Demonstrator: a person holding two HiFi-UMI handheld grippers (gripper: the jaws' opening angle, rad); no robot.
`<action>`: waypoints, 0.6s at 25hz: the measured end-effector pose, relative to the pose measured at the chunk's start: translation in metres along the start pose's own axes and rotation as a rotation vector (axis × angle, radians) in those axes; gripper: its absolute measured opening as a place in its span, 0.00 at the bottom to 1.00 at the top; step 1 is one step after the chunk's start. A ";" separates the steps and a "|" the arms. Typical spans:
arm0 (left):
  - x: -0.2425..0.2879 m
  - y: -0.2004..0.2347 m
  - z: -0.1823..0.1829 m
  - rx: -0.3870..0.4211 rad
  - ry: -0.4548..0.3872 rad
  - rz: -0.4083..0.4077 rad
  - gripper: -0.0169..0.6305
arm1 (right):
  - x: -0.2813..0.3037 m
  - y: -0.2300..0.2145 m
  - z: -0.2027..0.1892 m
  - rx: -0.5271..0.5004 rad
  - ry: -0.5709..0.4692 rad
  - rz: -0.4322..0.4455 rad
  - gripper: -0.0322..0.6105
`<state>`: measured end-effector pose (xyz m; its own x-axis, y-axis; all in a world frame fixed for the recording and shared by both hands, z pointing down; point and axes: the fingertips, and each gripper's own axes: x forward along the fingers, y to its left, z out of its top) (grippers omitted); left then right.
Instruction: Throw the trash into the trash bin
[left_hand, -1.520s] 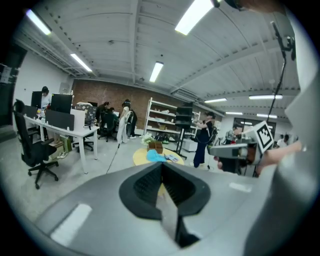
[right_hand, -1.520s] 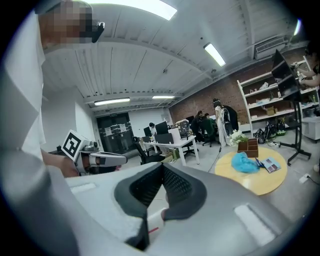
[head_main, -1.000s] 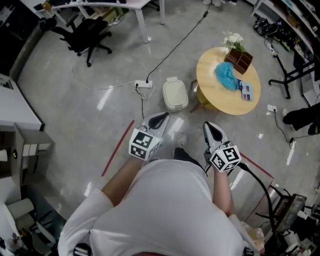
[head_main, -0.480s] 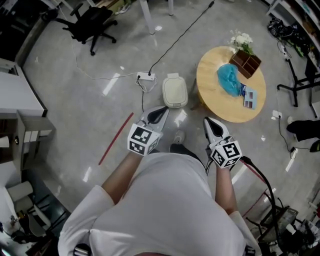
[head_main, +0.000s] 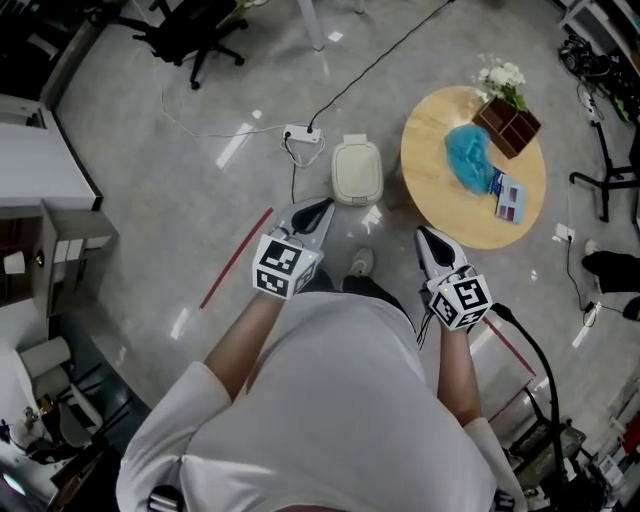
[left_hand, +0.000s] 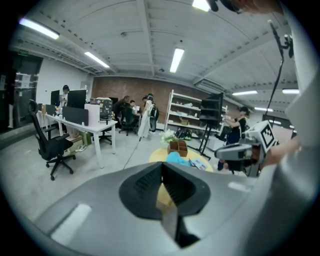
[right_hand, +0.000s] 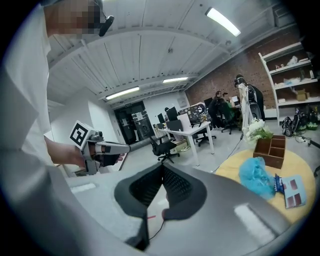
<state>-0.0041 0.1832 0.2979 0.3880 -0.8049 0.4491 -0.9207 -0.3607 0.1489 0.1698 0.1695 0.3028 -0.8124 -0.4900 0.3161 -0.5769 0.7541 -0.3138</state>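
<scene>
Jaws closed, empty, on left gripper (head_main: 317, 211) and right gripper (head_main: 429, 240); both higher in head view than before.

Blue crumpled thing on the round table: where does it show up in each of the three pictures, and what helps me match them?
Head view: upper right, the blue crumpled thing lies on the round table.
Left gripper view: blue crumpled thing near the centre, small.
Right gripper view: blue crumpled thing at the right, mid-height.
Shared landmark: the wooden box right beside it.
</scene>
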 end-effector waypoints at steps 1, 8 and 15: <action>0.002 0.002 0.001 0.001 0.003 0.002 0.03 | 0.002 -0.002 -0.001 0.005 0.003 0.001 0.05; 0.011 0.024 0.006 0.025 0.019 -0.015 0.03 | 0.018 0.000 -0.005 0.023 0.009 -0.021 0.05; 0.028 0.052 -0.002 0.062 0.066 -0.073 0.03 | 0.042 0.000 -0.008 0.069 0.003 -0.108 0.05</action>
<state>-0.0414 0.1428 0.3197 0.4488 -0.7431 0.4964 -0.8848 -0.4475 0.1300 0.1367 0.1523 0.3230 -0.7450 -0.5651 0.3544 -0.6656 0.6649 -0.3389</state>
